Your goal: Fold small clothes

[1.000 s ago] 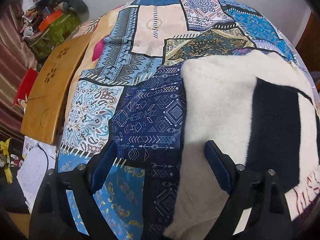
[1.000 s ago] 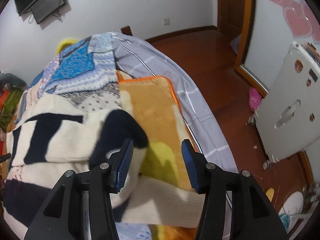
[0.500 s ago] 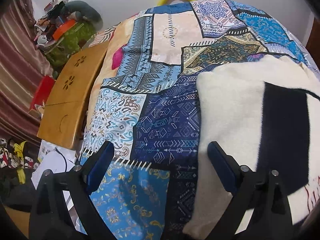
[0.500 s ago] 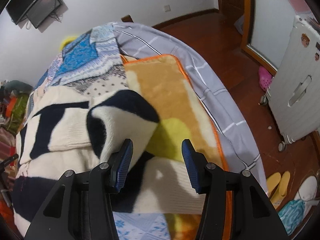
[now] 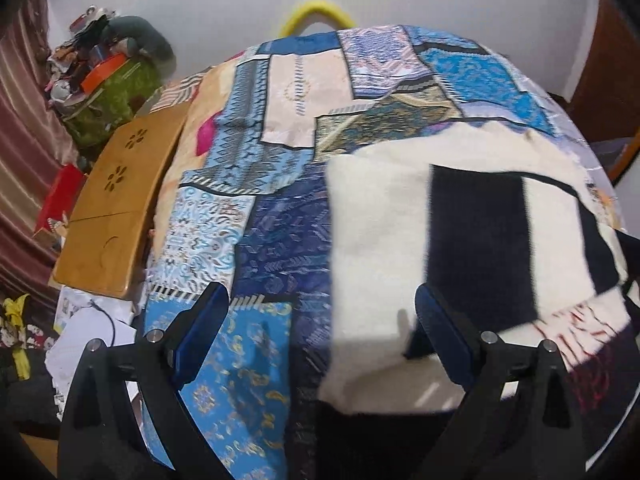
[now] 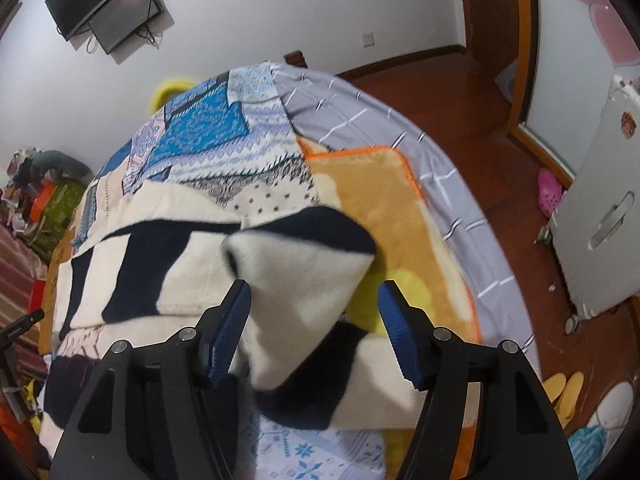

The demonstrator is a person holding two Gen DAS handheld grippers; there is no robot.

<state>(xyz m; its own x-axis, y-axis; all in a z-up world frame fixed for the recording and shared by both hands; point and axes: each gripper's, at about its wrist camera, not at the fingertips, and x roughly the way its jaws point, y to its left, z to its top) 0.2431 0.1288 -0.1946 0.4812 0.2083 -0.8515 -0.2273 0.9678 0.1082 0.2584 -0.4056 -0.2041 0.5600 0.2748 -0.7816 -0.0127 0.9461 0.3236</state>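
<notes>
Two spread grippers over sweater (image 5: 384, 216) on patchwork quilt (image 5: 276, 184), orange blanket (image 6: 384, 200) alongside.

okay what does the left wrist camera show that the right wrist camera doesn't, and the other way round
Only the left wrist view shows the wooden lap desk beside the bed and the open left gripper.

Only the right wrist view shows the wall-mounted TV, orange blanket, pink clog, white suitcase and the open right gripper around a raised sleeve.

Both show the cream-and-navy sweater on the patchwork bedspread.
</notes>
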